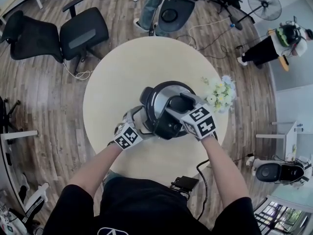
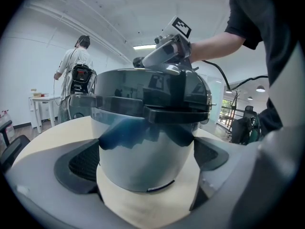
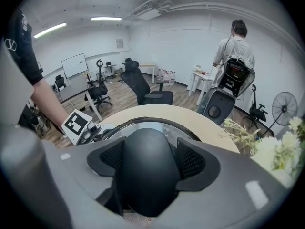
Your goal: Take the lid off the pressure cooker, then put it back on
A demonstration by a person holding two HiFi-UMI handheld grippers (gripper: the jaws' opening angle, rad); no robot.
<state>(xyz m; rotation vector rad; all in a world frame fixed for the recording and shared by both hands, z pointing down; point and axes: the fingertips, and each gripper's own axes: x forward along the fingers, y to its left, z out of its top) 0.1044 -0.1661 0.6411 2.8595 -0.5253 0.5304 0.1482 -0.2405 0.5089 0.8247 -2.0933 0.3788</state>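
A wood-plank floor (image 1: 49,97) runs all round the round, pale table (image 1: 122,72), with free floor on every side. Two black office chairs (image 1: 83,33) stand well apart from the table's far-left edge. A standing fan (image 1: 264,4) and another person (image 1: 274,45) are farther off at the far right.

The table's far half and its left side are bare. The pressure cooker (image 1: 164,102) stands right of the table's centre, on the half nearer the wearer but back from the near edge. A bunch of pale flowers (image 1: 220,94) lies just beside it, near the table's right rim. That leaves little room on the right and much more on the left and far side.

The lid (image 2: 143,87) sits on the pot. In the left gripper view its dark band lies level over the steel body, and the black side grips are stacked one on the other.

The left gripper (image 1: 142,119) reaches in low from the near left. Its jaws stand wide around the steel body, with a pad against each flank just above the tabletop. The right gripper (image 1: 181,104) comes down steeply over the top. In its own view the jaws stand part-way apart, clamped on the domed black handle (image 3: 145,166) at the lid's middle, and both pads press its sides.

A black cable (image 1: 203,180) hangs below the table's near edge, by the wearer's right forearm.
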